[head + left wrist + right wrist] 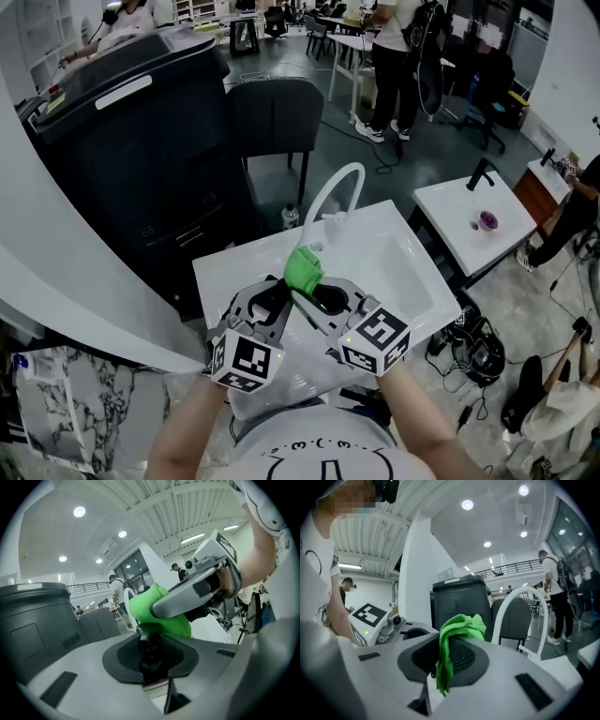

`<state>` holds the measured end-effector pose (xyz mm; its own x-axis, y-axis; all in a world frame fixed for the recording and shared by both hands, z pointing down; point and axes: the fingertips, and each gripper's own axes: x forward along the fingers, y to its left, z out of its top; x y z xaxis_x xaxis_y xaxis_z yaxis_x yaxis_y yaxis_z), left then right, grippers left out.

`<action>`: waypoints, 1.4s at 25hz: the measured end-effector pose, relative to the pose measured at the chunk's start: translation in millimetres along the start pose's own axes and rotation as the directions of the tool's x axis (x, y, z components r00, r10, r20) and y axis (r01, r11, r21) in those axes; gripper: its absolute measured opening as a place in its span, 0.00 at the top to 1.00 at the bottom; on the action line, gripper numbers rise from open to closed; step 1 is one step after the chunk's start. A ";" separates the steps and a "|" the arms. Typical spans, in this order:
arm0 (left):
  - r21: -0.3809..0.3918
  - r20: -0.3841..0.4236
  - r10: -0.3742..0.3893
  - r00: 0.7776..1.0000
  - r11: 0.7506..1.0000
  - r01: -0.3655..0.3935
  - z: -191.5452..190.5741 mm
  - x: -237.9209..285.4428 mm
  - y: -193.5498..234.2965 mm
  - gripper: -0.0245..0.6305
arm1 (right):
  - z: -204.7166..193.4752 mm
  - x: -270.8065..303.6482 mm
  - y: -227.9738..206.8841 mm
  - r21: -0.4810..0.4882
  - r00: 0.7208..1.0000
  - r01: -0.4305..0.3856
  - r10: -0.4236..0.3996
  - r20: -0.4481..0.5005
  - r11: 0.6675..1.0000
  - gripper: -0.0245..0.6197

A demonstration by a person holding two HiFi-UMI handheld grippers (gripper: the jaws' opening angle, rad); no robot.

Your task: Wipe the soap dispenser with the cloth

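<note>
Over the white sink (214, 274), low and centre in the head view, both grippers are bunched up together. What is each one actually holding?

**Reply:** ok so the left gripper (151, 641) has its jaws closed in on the soap dispenser (149, 660). It's a dark pump bottle standing upright between them, dead centre in the left gripper view. The right gripper (452, 660) is clamped on the green cloth (459, 627). One fold hangs down between the jaws and the rest is bunched up above them.

**OP:** And the cloth vs the dispenser, touching or not?

**Reply:** Touching, as far as I can see. In the left gripper view the green wad sits right on the pump head, with the right gripper's jaw coming in from the upper right over it. In the head view the cloth pokes out just above where the two grippers meet, right below the foot of the white arched faucet (337, 187).

**OP:** Anything else around?

**Reply:** Big black bin (122, 141) in the upper left and a dark chair (277, 112) next to it. Off to the right there's a second white sink (441, 211) with a black faucet (481, 173). People are standing along the top edge.
</note>
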<state>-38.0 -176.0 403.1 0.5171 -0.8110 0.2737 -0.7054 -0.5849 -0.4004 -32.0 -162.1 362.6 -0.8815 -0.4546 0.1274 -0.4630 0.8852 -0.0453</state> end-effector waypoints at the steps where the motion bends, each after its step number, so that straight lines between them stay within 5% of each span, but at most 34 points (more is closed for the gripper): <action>1: 0.005 -0.013 -0.006 1.000 1.000 0.006 -2.4 1.4 -1.4 0.82 | -2.1 1.3 6.4 -0.019 0.999 -0.030 0.030 -0.019 0.999 0.89; 5: 0.054 -0.064 -0.010 0.998 0.998 0.014 -11.1 5.8 -6.3 0.82 | -14.1 8.4 33.1 -0.092 0.984 -0.153 0.142 -0.112 0.984 0.89; 11: 0.034 -0.080 -0.013 0.997 0.999 0.016 -18.5 5.3 -8.6 0.82 | -20.8 9.6 31.8 -0.068 0.979 -0.168 0.158 -0.131 0.984 0.89; 14: -0.018 -0.074 0.000 0.997 1.000 -0.002 -21.2 4.6 -4.8 0.82 | -22.9 8.8 15.9 -0.047 0.988 -0.077 0.071 -0.134 0.996 0.89; 17: -0.118 -0.028 0.028 0.999 0.993 -0.031 -21.4 -1.6 4.9 0.82 | -28.8 4.3 -15.4 0.020 0.986 0.097 -0.093 -0.141 0.995 0.88; 20: -0.235 0.043 0.098 0.994 0.968 -0.086 -16.0 -12.2 22.2 0.82 | -32.6 -6.1 -41.6 0.116 0.974 0.207 -0.192 -0.123 0.972 0.88; 24: -0.345 0.062 0.205 0.977 0.923 -0.171 -23.1 -21.2 43.3 0.82 | -30.4 -19.6 -58.3 0.226 0.969 0.245 -0.237 -0.061 0.943 0.88; 35: -0.497 -0.156 0.340 0.927 0.785 -0.371 -89.0 10.8 88.4 0.82 | -64.6 -30.5 -63.6 0.269 0.953 0.295 -0.262 -0.152 0.917 0.88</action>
<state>-137.9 -237.8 448.5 0.1642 -0.9530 0.2544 -0.9861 -0.1650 0.0185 30.3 -198.2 425.6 -0.7047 -0.6502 0.2840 -0.7095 0.6509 -0.2702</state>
